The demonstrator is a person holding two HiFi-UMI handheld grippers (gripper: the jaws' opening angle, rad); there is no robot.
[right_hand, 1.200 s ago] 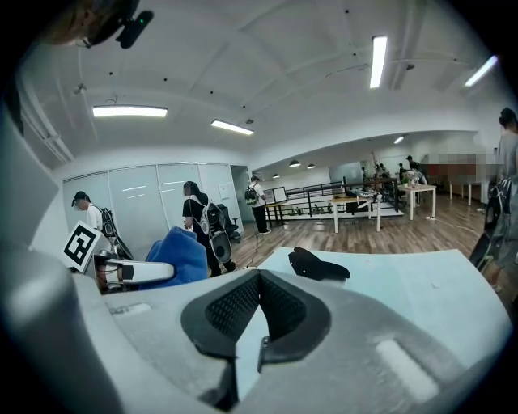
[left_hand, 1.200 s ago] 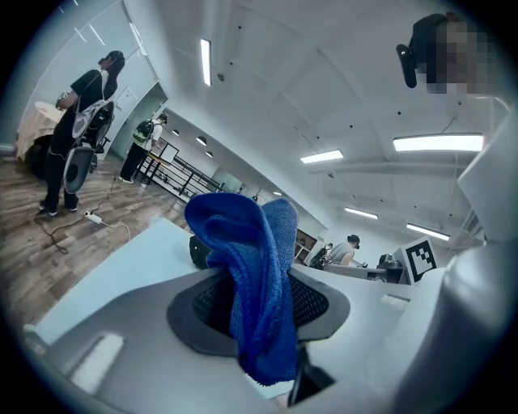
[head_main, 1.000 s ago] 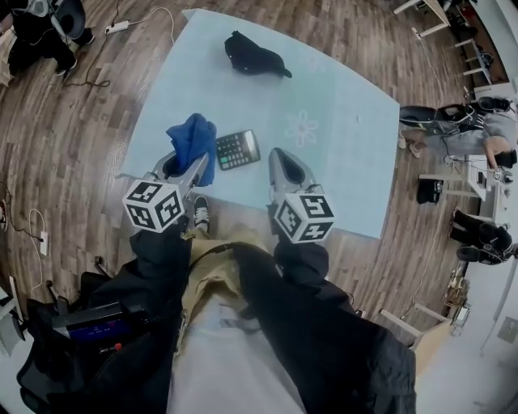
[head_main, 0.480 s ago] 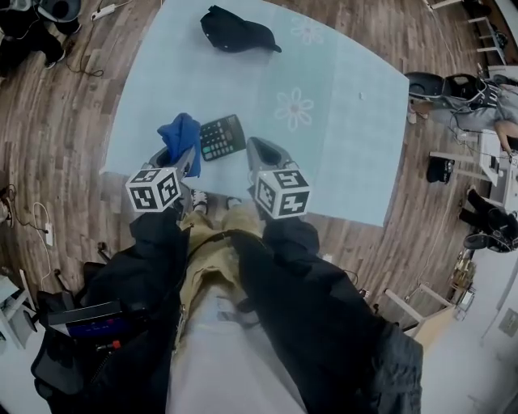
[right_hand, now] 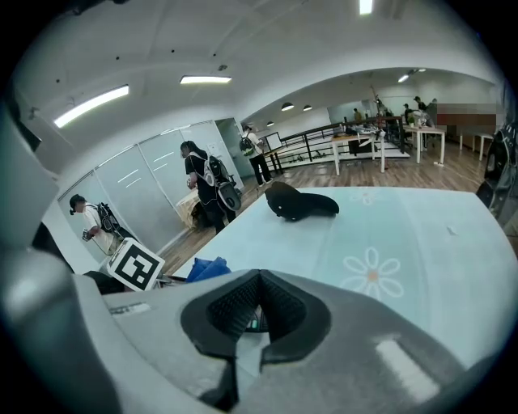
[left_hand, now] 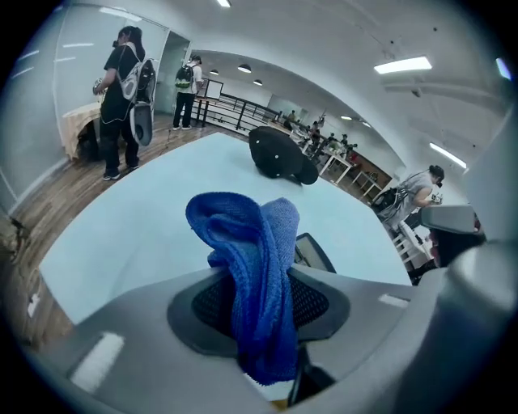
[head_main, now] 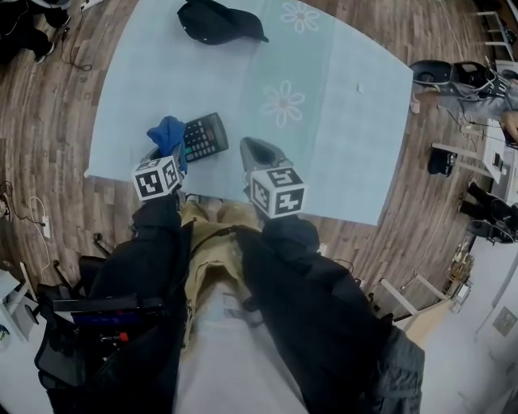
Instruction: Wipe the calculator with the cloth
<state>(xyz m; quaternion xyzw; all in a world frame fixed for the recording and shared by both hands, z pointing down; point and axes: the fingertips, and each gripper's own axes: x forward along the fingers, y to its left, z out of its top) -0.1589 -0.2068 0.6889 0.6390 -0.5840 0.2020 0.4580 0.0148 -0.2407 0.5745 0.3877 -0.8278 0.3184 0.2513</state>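
A black calculator (head_main: 204,135) lies near the table's front edge. Just left of it, my left gripper (head_main: 164,151) is shut on a bunched blue cloth (head_main: 167,133). In the left gripper view the cloth (left_hand: 255,275) stands up between the jaws, and a corner of the calculator (left_hand: 312,252) peeks out behind it. My right gripper (head_main: 246,145) hovers just right of the calculator, shut and holding nothing. In the right gripper view (right_hand: 260,272) a bit of the calculator (right_hand: 255,321) shows behind the jaws, and the cloth (right_hand: 206,269) lies to the left.
A pale blue tablecloth (head_main: 340,105) with flower prints covers the table. A black cap (head_main: 217,22) lies at the far side, also in the left gripper view (left_hand: 279,155). Wooden floor, bags and cables surround the table. People stand beyond it (right_hand: 204,187).
The head view has swung, so the table sits higher and further left in the picture. The left gripper still holds the cloth beside the calculator. The right gripper stays shut.
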